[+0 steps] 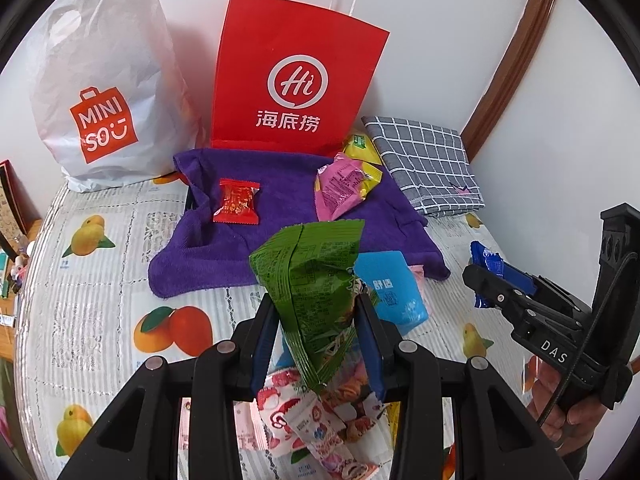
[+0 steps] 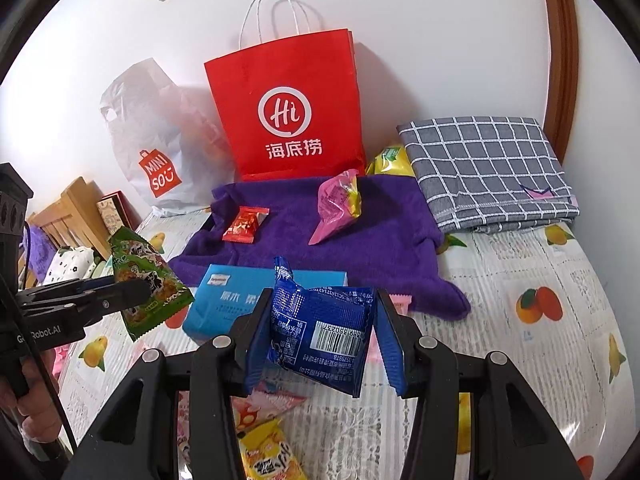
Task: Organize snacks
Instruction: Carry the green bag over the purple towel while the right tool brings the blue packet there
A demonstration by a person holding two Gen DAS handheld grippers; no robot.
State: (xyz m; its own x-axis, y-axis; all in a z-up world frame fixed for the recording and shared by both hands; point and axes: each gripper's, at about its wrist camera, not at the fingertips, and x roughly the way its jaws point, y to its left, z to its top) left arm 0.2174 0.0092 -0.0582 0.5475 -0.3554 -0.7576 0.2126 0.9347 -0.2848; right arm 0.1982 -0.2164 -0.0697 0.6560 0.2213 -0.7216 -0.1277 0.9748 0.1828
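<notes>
The left gripper (image 1: 316, 340) is clenched on a crinkled green foil snack packet (image 1: 312, 288), its blue-padded fingers (image 1: 262, 344) pinching the packet's lower half so that the packet stands up above the table covered in a fruit-printed plastic cloth (image 1: 80, 280). The right gripper (image 2: 320, 336) is clenched likewise on a dark blue snack packet with a white barcode (image 2: 320, 332), held off the cloth between its blue pads (image 2: 390, 344). Behind both lies a rumpled purple towel (image 2: 384, 220) spread on the table, carrying a small red wrapped sweet (image 2: 245, 225) on its left part and a pink-and-yellow foil packet (image 2: 336, 204) nearer its middle. A light blue rectangular tissue pack (image 2: 224, 304) rests just in front of the towel. Against the white wall stand a red paper carrier bag with white rope handles (image 2: 288, 112) and, to its left, a white plastic shopping bag with an orange logo (image 2: 152, 148). A folded grey checked cloth (image 2: 488, 168) lies to the right of the towel, with a yellow packet (image 2: 390, 162) showing between it and the red bag. More loose snack packets (image 1: 304, 420) are heaped beneath the left gripper.
</notes>
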